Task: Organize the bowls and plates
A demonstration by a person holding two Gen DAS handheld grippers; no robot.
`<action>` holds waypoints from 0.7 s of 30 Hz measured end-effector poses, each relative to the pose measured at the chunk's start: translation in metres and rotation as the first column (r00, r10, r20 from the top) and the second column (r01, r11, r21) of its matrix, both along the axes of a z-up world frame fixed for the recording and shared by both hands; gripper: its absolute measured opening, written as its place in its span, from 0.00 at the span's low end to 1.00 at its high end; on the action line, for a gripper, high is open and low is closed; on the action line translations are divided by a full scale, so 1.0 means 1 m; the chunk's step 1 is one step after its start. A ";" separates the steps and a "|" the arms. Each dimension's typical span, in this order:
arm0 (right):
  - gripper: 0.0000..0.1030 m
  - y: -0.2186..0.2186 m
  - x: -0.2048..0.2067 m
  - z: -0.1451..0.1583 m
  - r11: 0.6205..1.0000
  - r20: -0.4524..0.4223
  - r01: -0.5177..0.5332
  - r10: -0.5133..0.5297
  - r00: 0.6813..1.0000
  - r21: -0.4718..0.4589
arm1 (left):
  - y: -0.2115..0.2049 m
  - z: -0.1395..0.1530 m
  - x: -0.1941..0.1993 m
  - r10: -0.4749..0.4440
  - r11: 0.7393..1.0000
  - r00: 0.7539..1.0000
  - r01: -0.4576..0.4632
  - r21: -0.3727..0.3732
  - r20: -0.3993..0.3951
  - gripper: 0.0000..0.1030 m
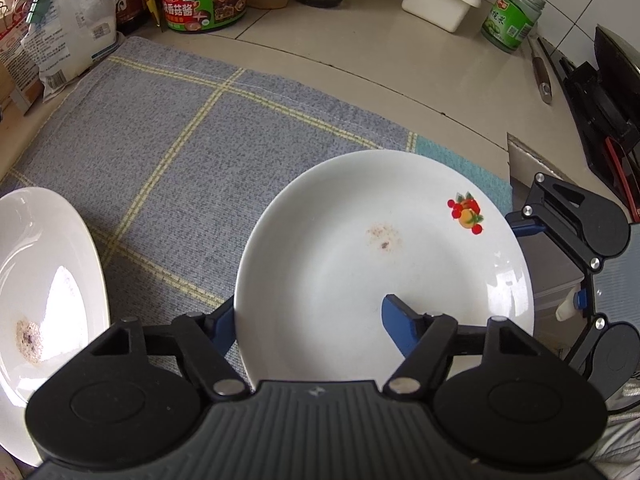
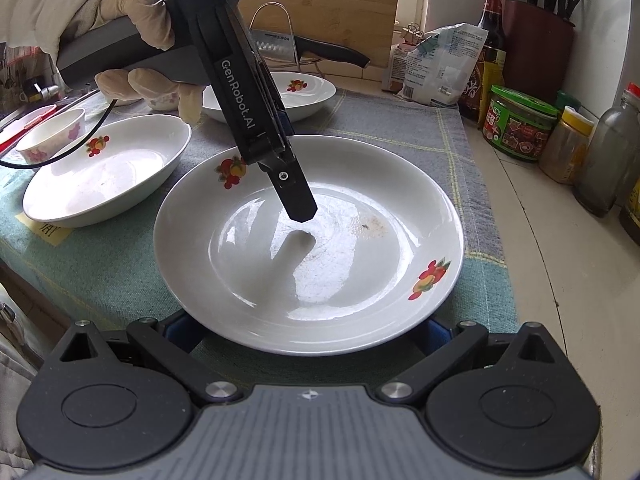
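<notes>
The plate (image 1: 384, 264) rim is straddled by the left gripper (image 1: 310, 326), narrowed but not visibly clamped; the right gripper (image 2: 308, 334), state unclear, sits at the opposite rim.

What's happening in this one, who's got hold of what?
A person in gloves works two handheld grippers around a white fruit-print plate on a checked cloth. The left gripper straddles the plate's rim, one finger inside and one outside, not yet clamped. The right gripper stands open at the opposite rim. The plate lies flat. Two more plates and a small bowl wait beyond it.
</notes>
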State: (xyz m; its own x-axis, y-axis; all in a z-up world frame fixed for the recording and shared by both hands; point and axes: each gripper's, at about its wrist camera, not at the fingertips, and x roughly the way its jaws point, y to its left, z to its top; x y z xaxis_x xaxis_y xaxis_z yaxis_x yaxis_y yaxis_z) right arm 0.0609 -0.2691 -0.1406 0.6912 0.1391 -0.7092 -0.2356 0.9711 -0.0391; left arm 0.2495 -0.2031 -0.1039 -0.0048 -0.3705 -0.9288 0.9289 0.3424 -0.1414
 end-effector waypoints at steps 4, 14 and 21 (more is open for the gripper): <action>1.00 0.002 0.000 0.001 1.000 -0.001 0.005 -0.005 1.000 -0.016 | 0.001 0.000 0.004 -0.005 1.000 1.000 0.005 0.003 -0.031 0.69; 1.00 -0.003 -0.003 -0.001 1.000 0.012 -0.004 0.004 1.000 0.010 | -0.002 -0.001 0.010 0.009 1.000 0.997 -0.009 -0.005 -0.073 0.68; 1.00 0.002 -0.001 0.002 1.000 0.005 -0.001 0.001 1.000 -0.023 | 0.000 0.000 0.007 0.001 1.000 0.998 -0.002 -0.007 -0.057 0.67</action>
State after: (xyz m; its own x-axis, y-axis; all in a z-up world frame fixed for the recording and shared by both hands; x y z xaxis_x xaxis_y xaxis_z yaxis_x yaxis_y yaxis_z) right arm 0.0597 -0.2674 -0.1388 0.6948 0.1237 -0.7085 -0.2363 0.9697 -0.0624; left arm 0.2569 -0.2031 -0.1037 -0.0573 -0.3769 -0.9245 0.9187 0.3425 -0.1965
